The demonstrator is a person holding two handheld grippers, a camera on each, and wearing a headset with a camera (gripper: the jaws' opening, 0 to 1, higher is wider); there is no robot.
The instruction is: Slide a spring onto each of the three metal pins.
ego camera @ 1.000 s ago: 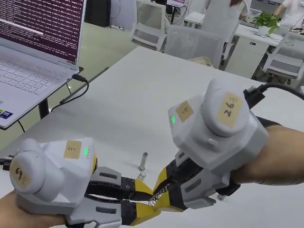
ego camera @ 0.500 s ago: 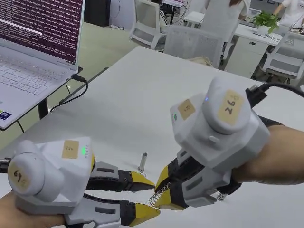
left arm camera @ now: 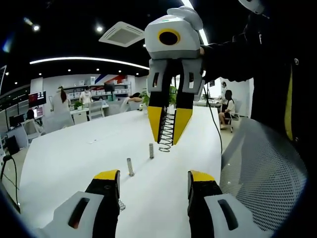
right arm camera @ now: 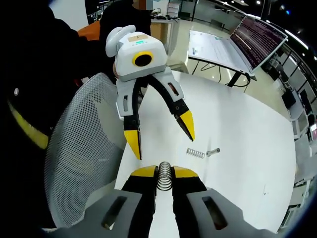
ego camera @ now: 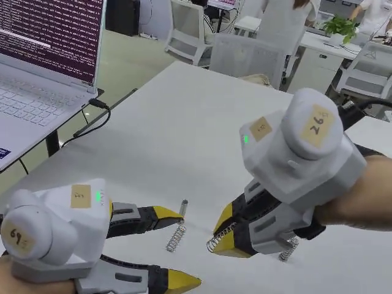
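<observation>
Lower left: left gripper (ego camera: 182,248) jaws spread, nothing held. Centre: loose spring (ego camera: 176,237) laid on worktop (ego camera: 184,122) just beside upright pin (ego camera: 183,208). Right: held spring (right arm camera: 165,177) pinched by right gripper (ego camera: 225,236) jaws. Threading judged in hand; coil to be aligned over pin top.

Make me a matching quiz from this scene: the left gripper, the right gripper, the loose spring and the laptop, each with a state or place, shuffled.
Things:
1. left gripper
2. right gripper
3. loose spring
4. laptop

States or places:
A. lying on the table beside a pin
B. fingers open
C. screen lit with text
D. shut on a spring

Pairs: 1-B, 2-D, 3-A, 4-C
</observation>
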